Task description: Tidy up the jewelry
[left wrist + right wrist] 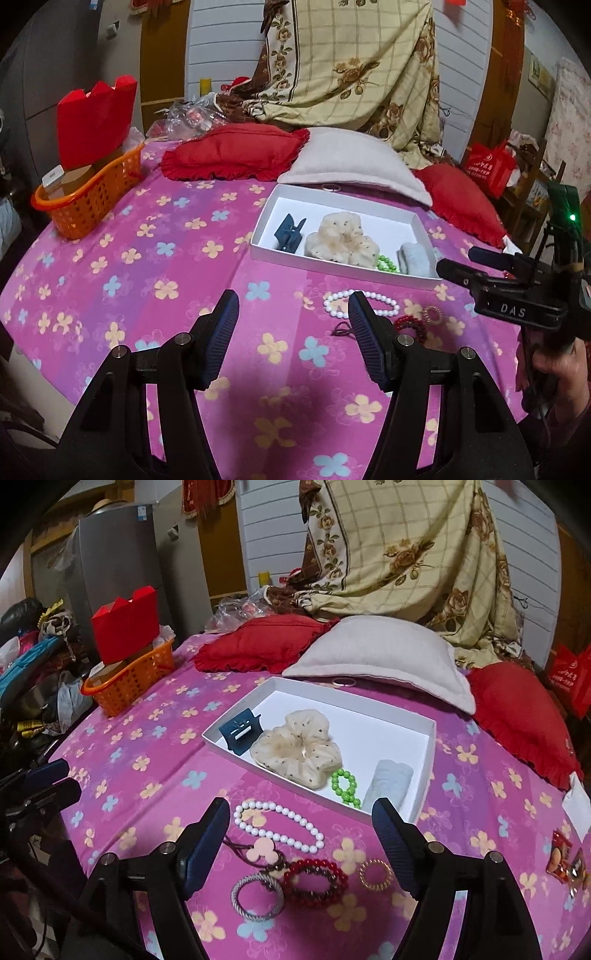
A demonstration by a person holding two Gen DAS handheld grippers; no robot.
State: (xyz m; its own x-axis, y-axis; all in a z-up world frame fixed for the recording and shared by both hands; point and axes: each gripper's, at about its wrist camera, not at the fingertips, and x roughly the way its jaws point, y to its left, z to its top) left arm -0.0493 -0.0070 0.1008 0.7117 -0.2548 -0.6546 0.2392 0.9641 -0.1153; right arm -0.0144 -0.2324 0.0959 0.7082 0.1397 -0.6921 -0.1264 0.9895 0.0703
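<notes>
A white box (430,738) on the pink flowered bedspread holds a blue hair claw (240,733), a cream scrunchie (297,751), a green bead bracelet (345,782) and a pale blue roll (389,781). In front of it lie a white bead bracelet (280,827), a red bead bracelet (316,882), a silver bangle (256,897), a gold coil ring (375,873) and a dark cord (240,847). My right gripper (301,843) is open and empty above these. My left gripper (293,325) is open and empty, left of the white bead bracelet (341,301). The box also shows in the left wrist view (332,267).
An orange basket (129,683) with a red box stands at the far left. Red pillows (266,642) and a grey pillow (384,653) lie behind the box, with a thin ring (343,682) between. Small snack packets (561,856) lie at the right edge.
</notes>
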